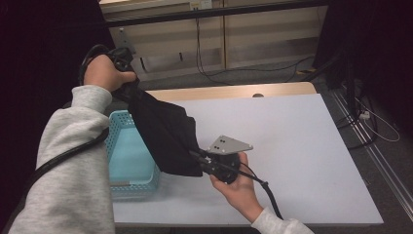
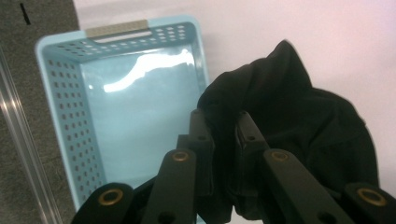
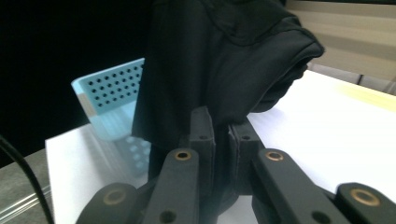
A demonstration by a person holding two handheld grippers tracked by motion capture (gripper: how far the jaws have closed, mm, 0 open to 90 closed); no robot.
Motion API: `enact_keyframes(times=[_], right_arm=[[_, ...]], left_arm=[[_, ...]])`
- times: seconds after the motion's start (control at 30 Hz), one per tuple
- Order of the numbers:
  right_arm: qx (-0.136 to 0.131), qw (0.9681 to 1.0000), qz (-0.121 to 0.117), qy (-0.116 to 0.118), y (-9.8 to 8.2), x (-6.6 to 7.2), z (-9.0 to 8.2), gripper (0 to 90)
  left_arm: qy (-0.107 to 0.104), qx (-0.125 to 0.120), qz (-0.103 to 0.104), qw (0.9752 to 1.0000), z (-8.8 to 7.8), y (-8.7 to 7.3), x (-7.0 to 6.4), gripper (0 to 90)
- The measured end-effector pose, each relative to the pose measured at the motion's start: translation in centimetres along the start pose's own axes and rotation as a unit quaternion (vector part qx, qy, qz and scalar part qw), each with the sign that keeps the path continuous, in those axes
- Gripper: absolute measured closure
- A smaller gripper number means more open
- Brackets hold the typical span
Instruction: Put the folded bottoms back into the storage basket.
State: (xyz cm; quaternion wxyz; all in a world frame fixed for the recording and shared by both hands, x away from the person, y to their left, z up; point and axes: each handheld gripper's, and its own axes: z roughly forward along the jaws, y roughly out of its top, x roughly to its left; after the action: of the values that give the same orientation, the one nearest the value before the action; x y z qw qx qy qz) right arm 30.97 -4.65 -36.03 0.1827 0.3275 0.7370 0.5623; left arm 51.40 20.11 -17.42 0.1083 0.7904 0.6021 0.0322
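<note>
A black cloth [image 1: 165,134] hangs stretched between my two grippers above the table's left part. My left gripper [image 1: 130,91] is raised high at the upper left and is shut on the cloth's top corner; in the left gripper view its jaws pinch the fabric [image 2: 280,121] above the basket. My right gripper [image 1: 200,161], lower and near the middle, is shut on the cloth's bottom edge; the right gripper view has dark fabric [image 3: 210,60] rising from between its jaws. A light blue perforated basket [image 1: 119,183] stands empty at the table's left edge, partly under the cloth.
The white table top [image 1: 292,146] stretches right of the cloth. Cables [image 1: 370,122] lie on the floor at the right. A wooden cabinet [image 1: 253,34] stands behind the table. The basket's inside [image 2: 135,116] shows bare.
</note>
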Motion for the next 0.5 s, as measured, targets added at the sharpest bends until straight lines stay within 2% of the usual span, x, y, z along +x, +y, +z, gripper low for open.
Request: enact_keyframes(times=[0.17, 0.3, 0.43, 0.5], right_arm=[[-0.002, 0.9997, -0.007, 0.025, 1.6, 1.6, 2.1, 82.9], [-0.009, 0.9989, -0.012, 0.043, 2.9, 2.8, 4.0, 82.9], [-0.013, 0.9980, -0.013, 0.061, 3.9, 3.9, 6.1, 82.9], [-0.010, 0.9972, -0.005, 0.073, 4.4, 4.5, 7.4, 82.8]], left_arm=[[0.014, -0.011, -0.007, 0.9998, -1.3, 0.1, 2.2, 80.8], [0.020, -0.012, -0.024, 0.9994, -2.4, 0.0, 4.8, 80.8], [0.023, -0.017, -0.046, 0.9985, -2.8, 0.0, 7.6, 80.9], [0.042, -0.009, -0.055, 0.9975, -2.6, 0.0, 8.7, 80.9]])
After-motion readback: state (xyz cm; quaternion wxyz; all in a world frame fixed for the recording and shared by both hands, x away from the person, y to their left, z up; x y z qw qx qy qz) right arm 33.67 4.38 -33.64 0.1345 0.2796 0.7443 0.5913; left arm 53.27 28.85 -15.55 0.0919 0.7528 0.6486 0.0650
